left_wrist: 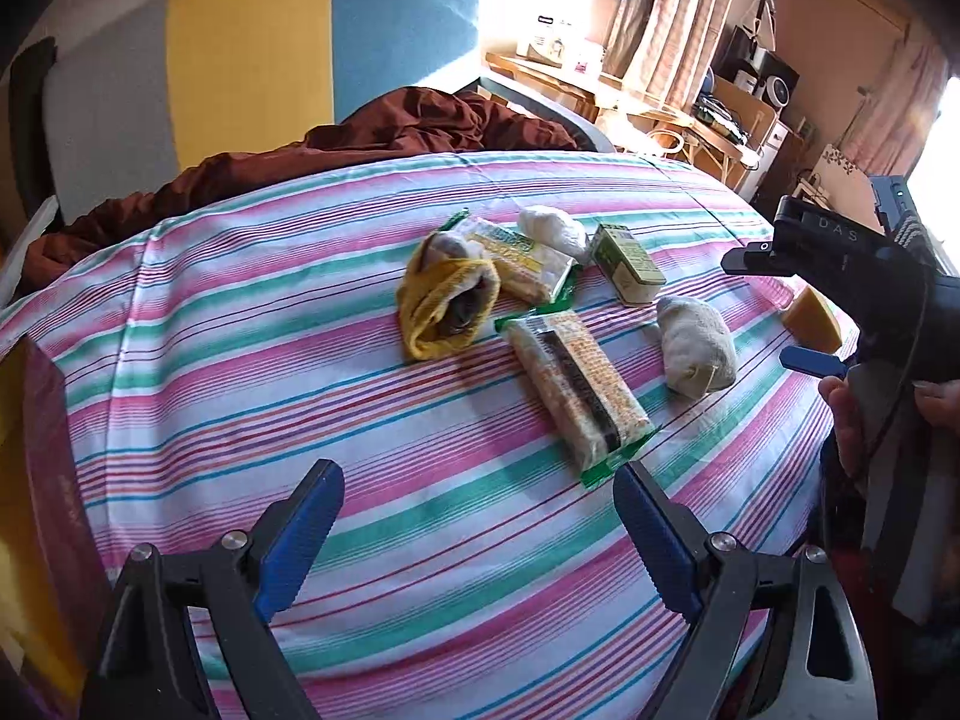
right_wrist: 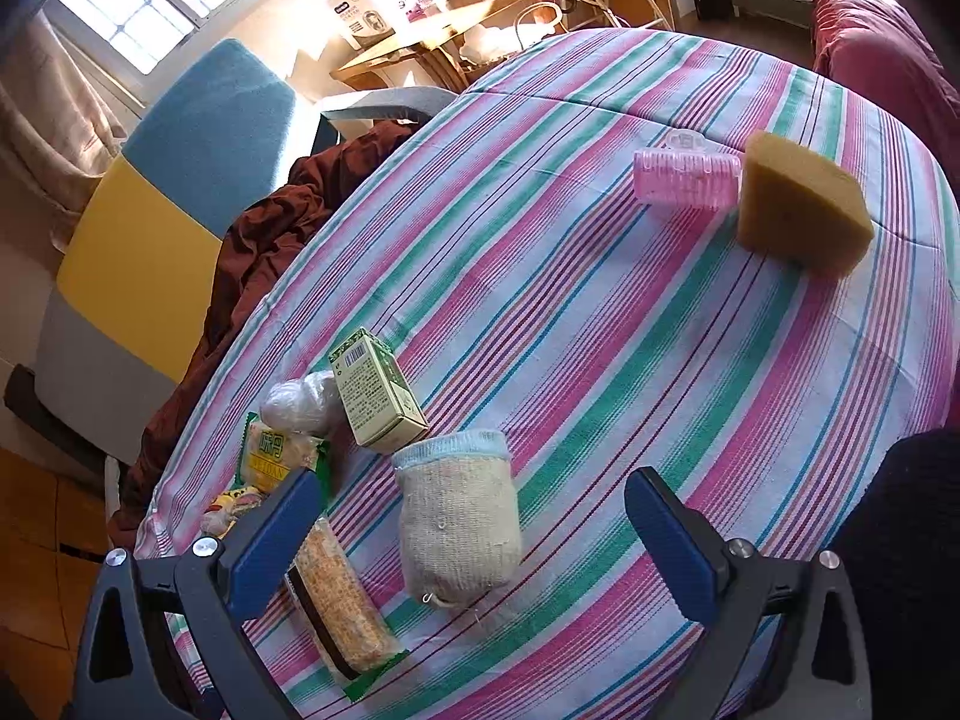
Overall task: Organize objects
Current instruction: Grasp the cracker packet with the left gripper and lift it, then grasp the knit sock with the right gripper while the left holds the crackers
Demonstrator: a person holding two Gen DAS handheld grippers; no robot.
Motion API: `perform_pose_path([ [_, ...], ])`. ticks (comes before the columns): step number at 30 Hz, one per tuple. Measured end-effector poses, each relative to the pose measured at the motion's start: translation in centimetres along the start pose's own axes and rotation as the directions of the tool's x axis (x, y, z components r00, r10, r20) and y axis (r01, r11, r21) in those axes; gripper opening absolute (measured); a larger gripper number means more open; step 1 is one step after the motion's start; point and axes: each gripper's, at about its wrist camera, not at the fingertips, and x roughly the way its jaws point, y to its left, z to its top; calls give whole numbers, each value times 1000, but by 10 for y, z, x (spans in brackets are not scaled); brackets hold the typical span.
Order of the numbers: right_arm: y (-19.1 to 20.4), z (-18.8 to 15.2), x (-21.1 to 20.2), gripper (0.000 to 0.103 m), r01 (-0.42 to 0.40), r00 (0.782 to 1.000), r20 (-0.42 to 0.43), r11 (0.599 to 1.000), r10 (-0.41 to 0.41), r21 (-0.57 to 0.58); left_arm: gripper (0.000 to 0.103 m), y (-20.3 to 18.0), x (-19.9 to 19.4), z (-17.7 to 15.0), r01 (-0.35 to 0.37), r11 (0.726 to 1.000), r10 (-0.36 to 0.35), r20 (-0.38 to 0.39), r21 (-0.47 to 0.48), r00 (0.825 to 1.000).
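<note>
Left wrist view is showing, largest first: the striped pink, green and white bedsheet [left_wrist: 300, 360] carrying everything; a long clear-wrapped cracker packet [left_wrist: 576, 390]; a rolled yellow knit sock [left_wrist: 444, 306]; a rolled beige sock [left_wrist: 696, 348]; a green printed carton [left_wrist: 627, 264]. The left gripper [left_wrist: 480, 534] is hanging wide open and empty just short of the cracker packet; the right gripper [right_wrist: 474, 534] is likewise gaping, holding nothing, above the beige sock. Risk: the soft sheet may be bunching under closing fingers, dragging neighbouring items along.
</note>
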Motion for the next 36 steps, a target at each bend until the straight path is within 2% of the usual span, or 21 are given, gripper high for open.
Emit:
perform_pose_path([
  [5,-3,1,0,103,-15,1000,-3,1000,15,16,92,-20,34,23,20,1000,-19,-34,9,999],
  [10,1,1,2,103,-24,1000,-8,1000,24,0,92,-34,68,45,4,1000,-4,-73,-6,997],
  [14,3,1,5,103,-29,999,-18,1000,29,-3,92,-44,96,56,-39,999,40,-102,13,994],
  [16,4,1,7,103,-26,999,-27,1000,26,-5,87,-46,112,54,-76,997,79,-136,28,988],
  [17,4,1,8,103,-27,999,-32,1000,27,-4,87,-49,112,53,-103,993,108,-101,58,989],
  [18,4,1,9,103,-28,999,-36,1000,28,-4,81,-51,111,51,-112,991,119,-81,78,990],
  [20,4,1,10,103,-27,999,-41,1000,27,-6,75,-48,106,46,-106,991,110,-48,83,993],
  [22,6,1,12,103,-24,998,-53,1000,23,-14,55,-44,99,39,-107,989,110,-20,99,994],
  [24,8,0,16,103,-19,997,-71,999,17,-26,47,-39,90,30,-103,988,104,-1,116,995],
  [28,17,-4,25,101,0,993,-114,997,-10,-84,47,-28,70,1,-99,984,95,36,146,995],
  [35,32,-11,45,95,64,983,-157,979,-95,-193,47,6,31,-44,-73,993,66,68,97,995],
  [36,34,-12,50,92,77,979,-170,975,-113,-206,47,10,28,-49,-69,993,62,71,92,996],
])
